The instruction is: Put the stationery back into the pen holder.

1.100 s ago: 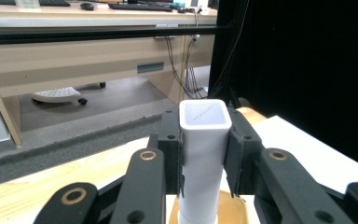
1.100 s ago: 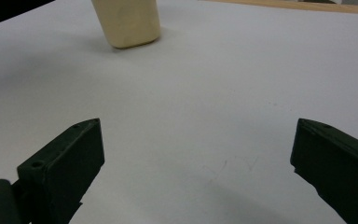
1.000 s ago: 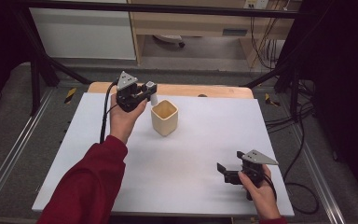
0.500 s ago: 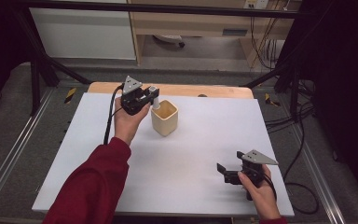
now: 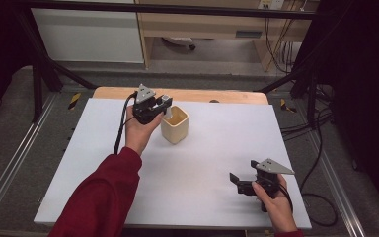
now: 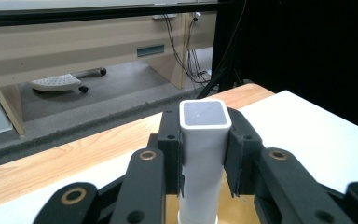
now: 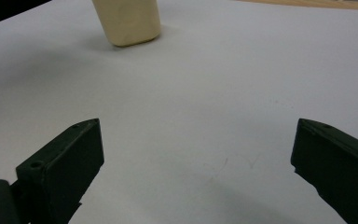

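Tongs on my left [image 5: 164, 104] grasp a white square tube [image 6: 204, 154] upright, its long axis plumb over the cream cup [image 5: 174, 124]; right tongs [image 5: 238, 182] released, well apart

1. No text, label, brand, number or sign can be read anywhere in these views.
2. The white block [image 6: 204, 154] clamped in the left gripper [image 6: 204, 161] has a blank grey top face.
3. The cream cup [image 5: 174, 124] carries no print.
4. The grey plate at 12 o'clock on the wooden bench [image 5: 249, 34] is too small and blurred to read.
5. The yellow-and-black hazard stripes [image 5: 74, 100] at 9 o'clock of the table [image 5: 202, 163] bear no lettering.
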